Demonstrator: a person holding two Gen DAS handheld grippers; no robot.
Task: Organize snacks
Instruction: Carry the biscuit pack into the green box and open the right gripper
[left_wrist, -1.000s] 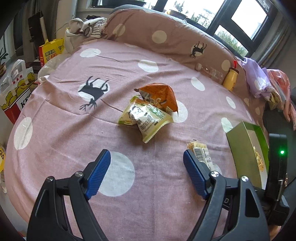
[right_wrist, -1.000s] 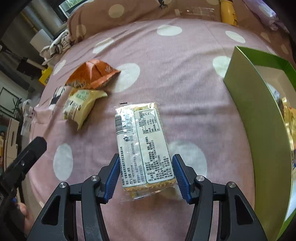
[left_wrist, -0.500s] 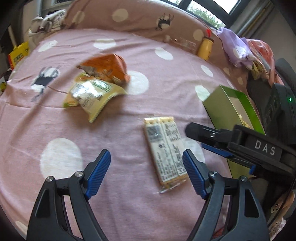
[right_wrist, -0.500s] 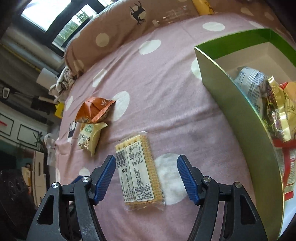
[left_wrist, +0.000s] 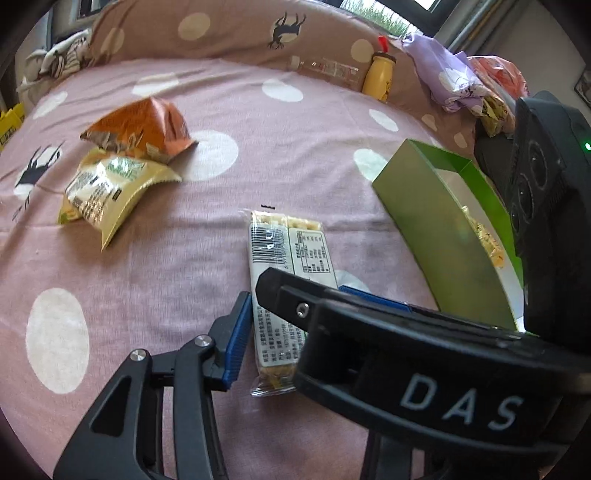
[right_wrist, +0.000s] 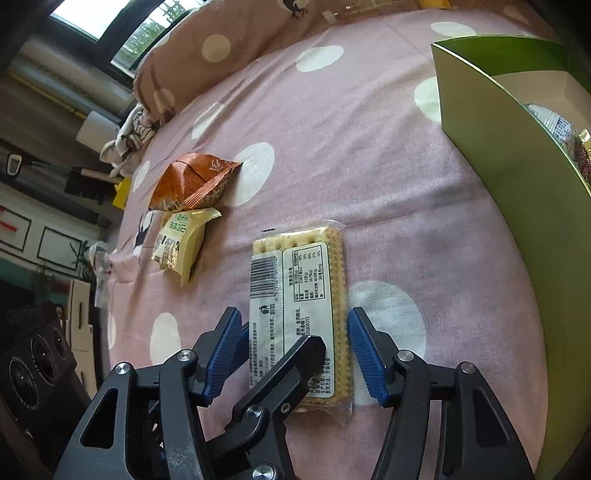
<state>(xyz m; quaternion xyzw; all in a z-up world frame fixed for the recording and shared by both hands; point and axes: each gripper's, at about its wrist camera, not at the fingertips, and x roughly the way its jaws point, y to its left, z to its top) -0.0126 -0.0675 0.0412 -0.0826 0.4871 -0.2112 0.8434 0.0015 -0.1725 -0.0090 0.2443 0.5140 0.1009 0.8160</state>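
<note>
Right gripper (right_wrist: 293, 352) jaws gape astride the flat clear-wrapped cracker packet (right_wrist: 299, 295); left gripper's (left_wrist: 291, 328) jaws, also open, crowd it. Close squarely on its long edges.

The right gripper (left_wrist: 369, 332) hides the left gripper's far finger; the box (right_wrist: 517, 177) is cut off, its contents perhaps wrapped snacks.

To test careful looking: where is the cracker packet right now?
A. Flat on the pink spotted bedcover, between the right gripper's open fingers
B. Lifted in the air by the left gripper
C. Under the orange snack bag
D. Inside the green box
A: the cracker packet lies flat on the bedcover, the right gripper straddling it, outside the green box.
</note>
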